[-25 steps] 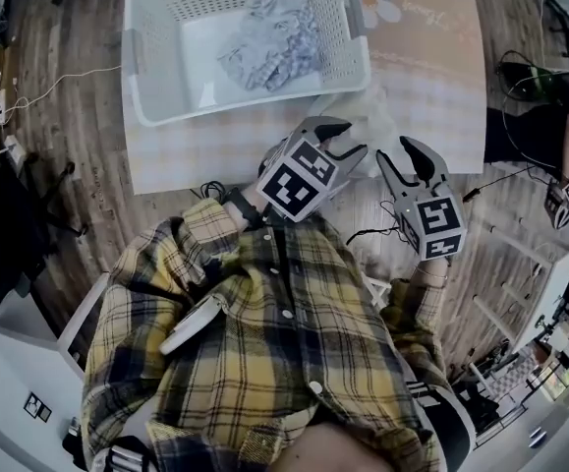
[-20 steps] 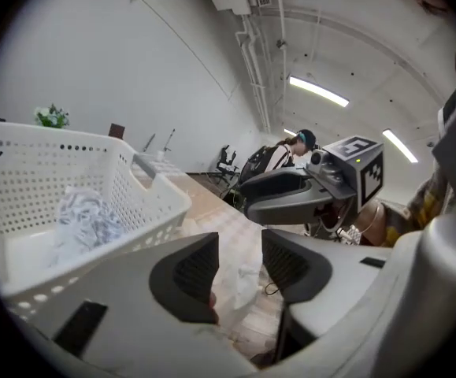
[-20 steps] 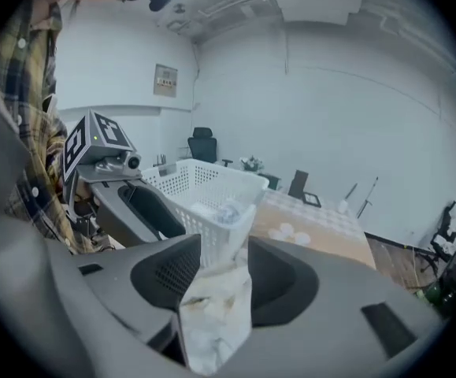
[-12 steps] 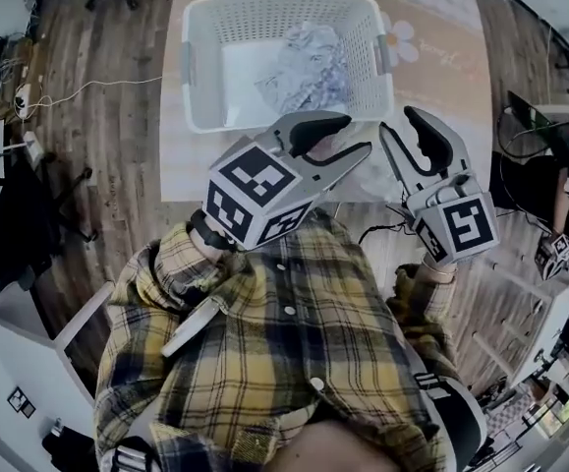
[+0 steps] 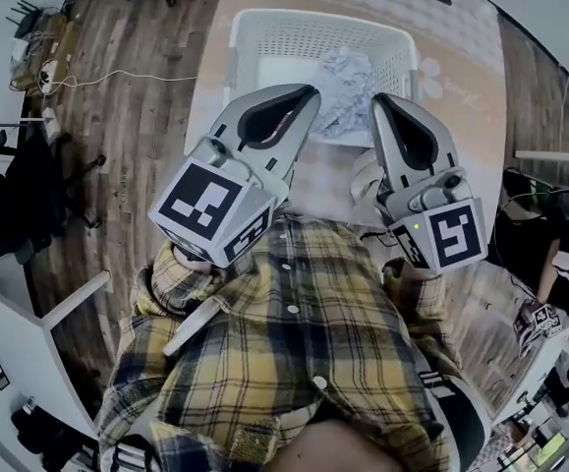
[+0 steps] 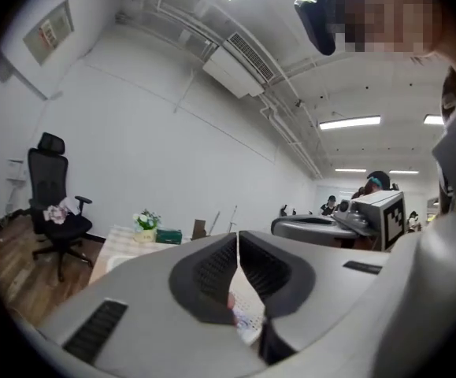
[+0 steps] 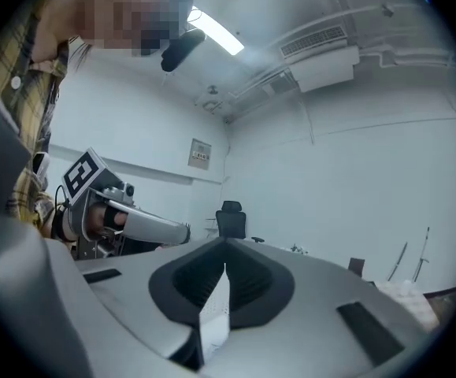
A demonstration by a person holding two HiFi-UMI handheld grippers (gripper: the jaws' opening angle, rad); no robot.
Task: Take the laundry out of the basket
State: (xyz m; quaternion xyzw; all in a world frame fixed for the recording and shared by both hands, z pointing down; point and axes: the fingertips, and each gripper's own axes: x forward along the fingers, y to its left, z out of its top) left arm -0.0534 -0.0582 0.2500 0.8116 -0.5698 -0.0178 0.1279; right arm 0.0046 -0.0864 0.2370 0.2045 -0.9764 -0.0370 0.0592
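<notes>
The laundry, a crumpled pale bundle, lies in the right half of the white basket. Its longer side runs from the far wall toward the person, while the basket's long axis runs across. Nearer, the left gripper and right gripper point toward the basket side by side. Their jaws have just closed tip to tip, with nothing between them.

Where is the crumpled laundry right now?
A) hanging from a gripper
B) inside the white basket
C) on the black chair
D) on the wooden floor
B: the head view shows the laundry lying in a heap inside the white basket.
</notes>
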